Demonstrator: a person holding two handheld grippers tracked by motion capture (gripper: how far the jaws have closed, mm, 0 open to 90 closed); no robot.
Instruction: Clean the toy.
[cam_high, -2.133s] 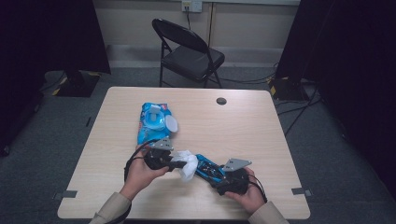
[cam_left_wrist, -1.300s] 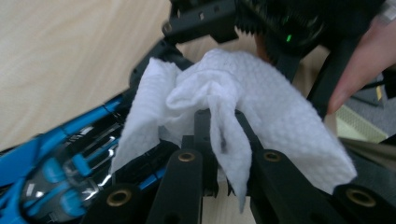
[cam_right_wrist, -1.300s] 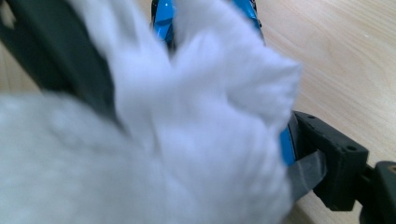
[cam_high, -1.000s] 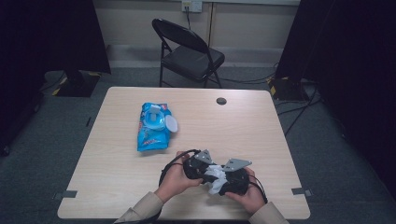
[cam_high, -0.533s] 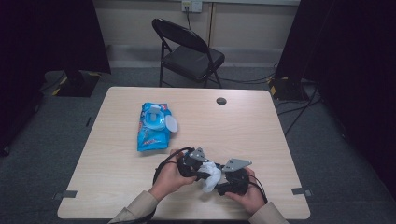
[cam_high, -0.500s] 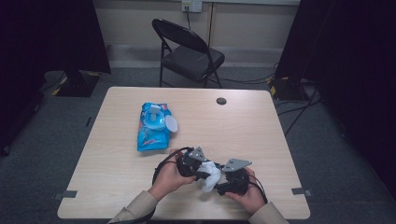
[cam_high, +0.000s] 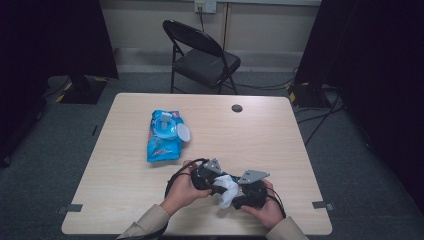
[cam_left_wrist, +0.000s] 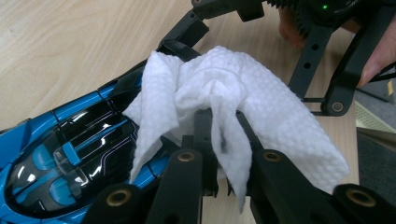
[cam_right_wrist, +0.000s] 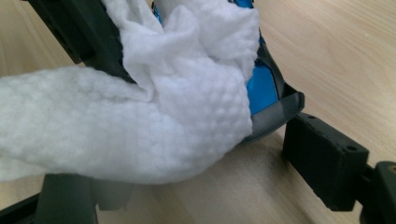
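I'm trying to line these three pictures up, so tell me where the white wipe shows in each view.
High view: the white wipe sits low, right of centre, between the two grippers.
Left gripper view: it fills the centre, bunched in the left gripper and draped on the blue toy car.
Right gripper view: it spreads across the left and centre.
Shared landmark: the blue toy car, beside the wipe in both gripper views.

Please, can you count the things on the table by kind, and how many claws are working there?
Pack of wet wipes, blue, lid open: 1
White wipe: 1
Blue and black toy car: 1
Claws: 2, left claw shut on the wipe, right claw holding the car
Total: 5
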